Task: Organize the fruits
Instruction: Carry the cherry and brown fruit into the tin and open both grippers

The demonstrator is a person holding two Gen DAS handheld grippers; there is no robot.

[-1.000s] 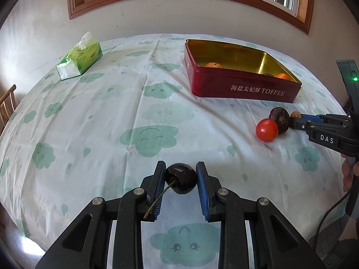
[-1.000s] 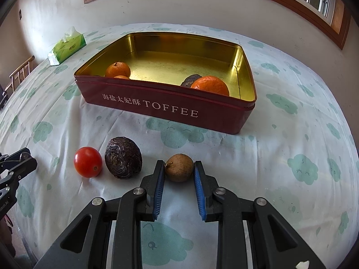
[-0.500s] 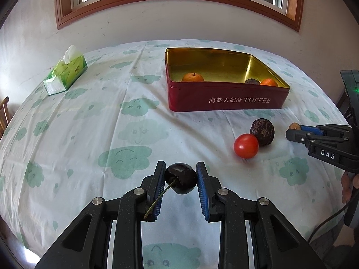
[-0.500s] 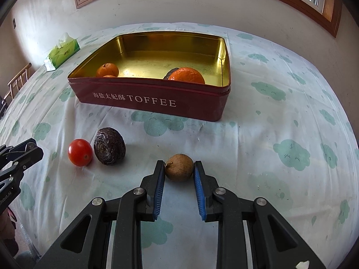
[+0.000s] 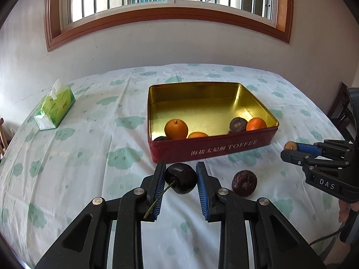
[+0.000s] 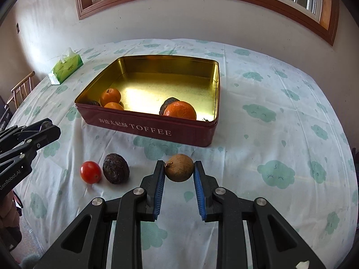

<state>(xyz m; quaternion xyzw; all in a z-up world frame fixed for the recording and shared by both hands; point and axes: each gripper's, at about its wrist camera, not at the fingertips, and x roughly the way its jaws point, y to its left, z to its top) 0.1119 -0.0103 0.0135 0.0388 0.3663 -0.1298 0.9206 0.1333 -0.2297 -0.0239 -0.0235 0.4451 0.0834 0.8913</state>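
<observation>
My left gripper (image 5: 180, 176) is shut on a dark cherry (image 5: 180, 178), stem trailing down, lifted above the cloth just in front of the red toffee tin (image 5: 213, 150). My right gripper (image 6: 179, 168) is shut on a small brown round fruit (image 6: 179, 167), also raised near the tin's (image 6: 148, 130) front wall. Inside the tin lie oranges (image 5: 176, 129) (image 6: 180, 110) and dark wrinkled fruits (image 5: 237, 124). On the cloth sit a wrinkled dark fruit (image 6: 115, 171) (image 5: 244, 183) and a red tomato (image 6: 90, 172); the tomato is hidden in the left wrist view.
A green tissue pack (image 5: 55, 107) (image 6: 66, 68) lies at the far left of the round table with its cloud-print cloth (image 6: 278, 121). A wooden chair back (image 6: 21, 88) stands past the left edge. The wall and window lie behind.
Both grippers rose with their fruits. The left one swung right toward the tin, so the tin now lies straight ahead and the tomato slipped behind its fingers.
</observation>
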